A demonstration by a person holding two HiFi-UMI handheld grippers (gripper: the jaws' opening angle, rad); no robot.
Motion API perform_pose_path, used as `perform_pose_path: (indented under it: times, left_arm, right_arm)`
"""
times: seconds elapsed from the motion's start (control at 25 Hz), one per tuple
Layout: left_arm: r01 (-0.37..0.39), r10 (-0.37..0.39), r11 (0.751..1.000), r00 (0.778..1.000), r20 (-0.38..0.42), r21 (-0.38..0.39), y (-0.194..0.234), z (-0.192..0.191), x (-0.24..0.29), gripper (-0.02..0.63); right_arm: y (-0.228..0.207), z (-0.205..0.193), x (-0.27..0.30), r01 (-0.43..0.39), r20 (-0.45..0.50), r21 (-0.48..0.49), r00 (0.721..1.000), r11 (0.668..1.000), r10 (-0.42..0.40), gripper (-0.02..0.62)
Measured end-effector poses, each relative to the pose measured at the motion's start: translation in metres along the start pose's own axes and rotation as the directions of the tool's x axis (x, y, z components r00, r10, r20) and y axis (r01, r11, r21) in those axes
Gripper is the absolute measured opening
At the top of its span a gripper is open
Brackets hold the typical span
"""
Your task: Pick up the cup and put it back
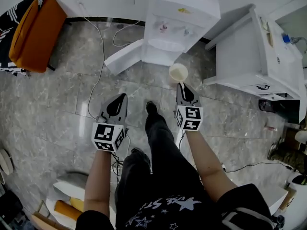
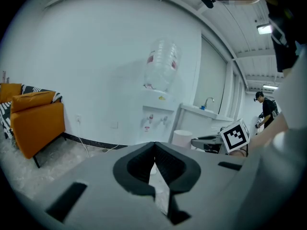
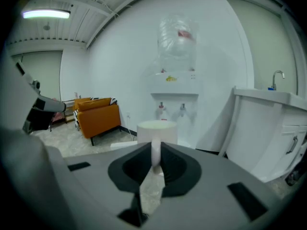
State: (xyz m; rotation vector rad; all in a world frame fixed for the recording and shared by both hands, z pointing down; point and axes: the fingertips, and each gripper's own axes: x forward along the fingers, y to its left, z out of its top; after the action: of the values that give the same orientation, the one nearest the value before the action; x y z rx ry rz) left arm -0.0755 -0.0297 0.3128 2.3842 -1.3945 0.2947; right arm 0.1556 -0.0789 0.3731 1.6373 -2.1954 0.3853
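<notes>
Cup (image 3: 157, 131) is white to cream, plain, round, open top facing up, and looks empty from the head view. It is off the floor (image 1: 57, 104), held out in front of the right gripper (image 3: 155, 153) with the white water dispenser (image 3: 175, 80) behind it. A narrow white vertical strip on the cup's near side sits between the right jaws, which are closed narrow and pinch it. The strip is probably a handle, but it is hard to tell from the cup wall at this angle. The cup body stands just past the jaw tips and upright, not inside the jaw hollow. The left gripper (image 2: 154, 150) has its jaws together at the tips with nothing between them. It is held low, level with the right gripper and well apart from the cup.
</notes>
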Motion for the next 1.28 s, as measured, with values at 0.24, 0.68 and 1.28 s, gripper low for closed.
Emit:
perform_pose_path:
  times: [0.24, 0.68, 1.28]
  left_arm:
    - [0.021, -0.021, 1.000, 1.000, 0.017, 0.005, 0.056, -0.076, 0.109, 0.009]
    - [-0.002, 0.002, 1.000, 1.000, -0.031, 0.007, 0.163, -0.267, 0.267, 0.009]
    - [-0.014, 0.008, 0.995, 0.998, 0.060, 0.098, 0.234, -0.347, 0.370, 0.009]
  right_arm:
    - [-0.009, -0.081, 0.132, -0.054, -0.017, -0.009, 0.998, 0.999, 0.054, 0.044]
    - [-0.047, -0.235, 0.331, -0.145, -0.026, -0.160, 0.989, 0.976, 0.143, 0.044]
    - [-0.092, -0.312, 0.505, -0.048, 0.061, -0.098, 0.997, 0.994, 0.054, 0.044]
